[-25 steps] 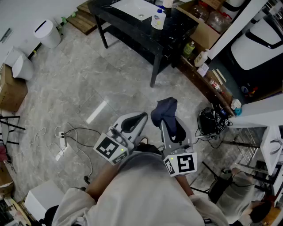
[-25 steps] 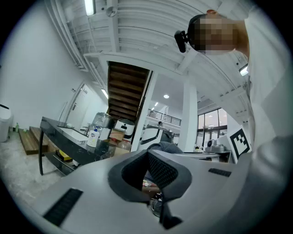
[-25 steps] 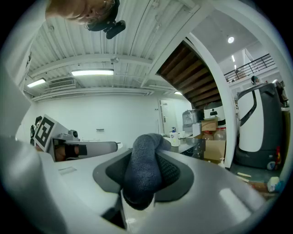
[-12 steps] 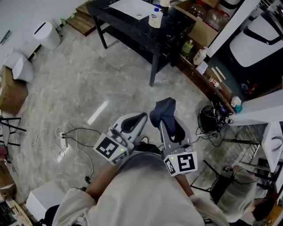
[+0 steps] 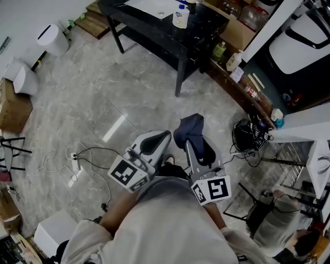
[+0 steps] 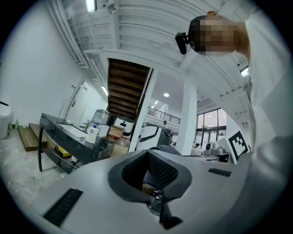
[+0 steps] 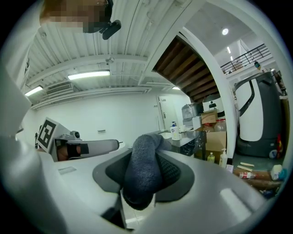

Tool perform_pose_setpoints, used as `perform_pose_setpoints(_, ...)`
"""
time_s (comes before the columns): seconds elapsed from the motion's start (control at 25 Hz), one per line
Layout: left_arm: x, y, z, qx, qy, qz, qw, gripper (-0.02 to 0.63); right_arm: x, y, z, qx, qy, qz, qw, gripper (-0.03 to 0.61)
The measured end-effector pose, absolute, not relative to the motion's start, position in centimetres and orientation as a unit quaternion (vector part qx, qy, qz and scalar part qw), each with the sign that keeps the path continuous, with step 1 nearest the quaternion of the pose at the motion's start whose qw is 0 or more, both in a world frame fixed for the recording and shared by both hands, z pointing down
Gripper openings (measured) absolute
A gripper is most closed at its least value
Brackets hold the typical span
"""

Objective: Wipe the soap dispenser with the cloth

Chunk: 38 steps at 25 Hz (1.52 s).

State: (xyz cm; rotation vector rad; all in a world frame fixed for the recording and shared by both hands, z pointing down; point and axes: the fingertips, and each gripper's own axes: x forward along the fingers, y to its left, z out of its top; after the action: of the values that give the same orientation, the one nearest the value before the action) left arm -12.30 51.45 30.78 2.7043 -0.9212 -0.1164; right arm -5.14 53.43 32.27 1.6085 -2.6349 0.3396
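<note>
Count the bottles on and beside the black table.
3: the soap dispenser on the black table; a green bottle and a white bottle on the low shelf beside it. Others may be hidden among the clutter.

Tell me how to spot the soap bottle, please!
Find the black table at the top of the head view. The soap dispenser stands on it, beside a white basin. It is white with a blue label; the other bottles sit lower, on the shelf beside.

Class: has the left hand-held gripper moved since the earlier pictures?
No. The left hand-held gripper stays put relative to the white power strip; only the view itself shifted slightly.
</note>
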Motion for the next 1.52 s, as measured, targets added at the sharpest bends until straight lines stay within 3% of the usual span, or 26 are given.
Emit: perform_pose_setpoints(1.52,-17.3,24.0,30.2,0.947,-0.274,-0.055,0.156,0.005,-12.0,26.2,30.2,0.521,-0.848,0.09,0.035,0.132)
